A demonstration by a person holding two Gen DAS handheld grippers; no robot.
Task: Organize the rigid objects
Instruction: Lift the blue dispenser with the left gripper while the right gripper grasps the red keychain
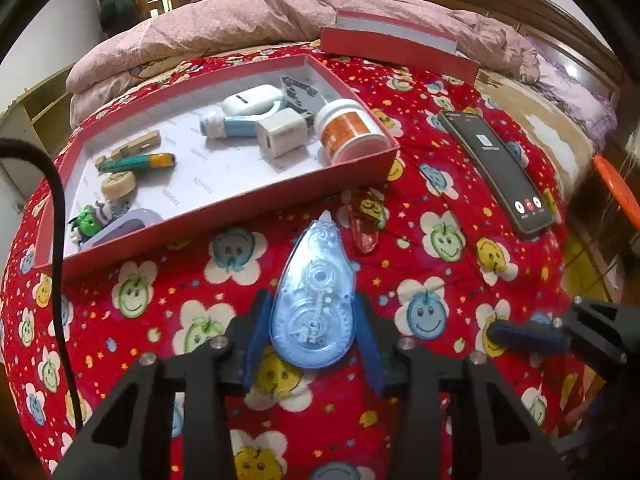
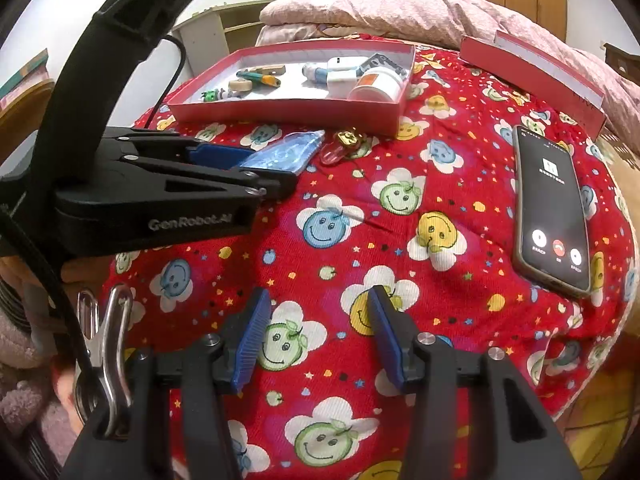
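Your left gripper (image 1: 313, 326) has its two blue pads on either side of a translucent blue correction tape dispenser (image 1: 314, 294), and they appear to press its wide rounded end, so it looks clamped, though contact on the left pad is hard to confirm. The dispenser lies just in front of the open red box (image 1: 248, 216), its pointed tip aimed at the box's near wall, on a red bedspread (image 1: 420, 264) printed with smiley flowers. Just right of the dispenser's tip lies a small clear red clip (image 1: 366, 218) with a gold face. Inside the box you have a white jar with an orange label (image 1: 349, 130) in the right corner, a white charger cube (image 1: 280, 136) beside it, a green and orange pen-like tool (image 1: 138, 162), and a round wooden piece (image 1: 117, 184). To the right of the box a smartphone (image 2: 554, 208) lies face up showing a call screen. Behind the box sits its red lid (image 1: 396, 46). Your right gripper (image 2: 314, 340) hovers above the bedspread well in front of the box, its jaws spread apart and holding nothing.
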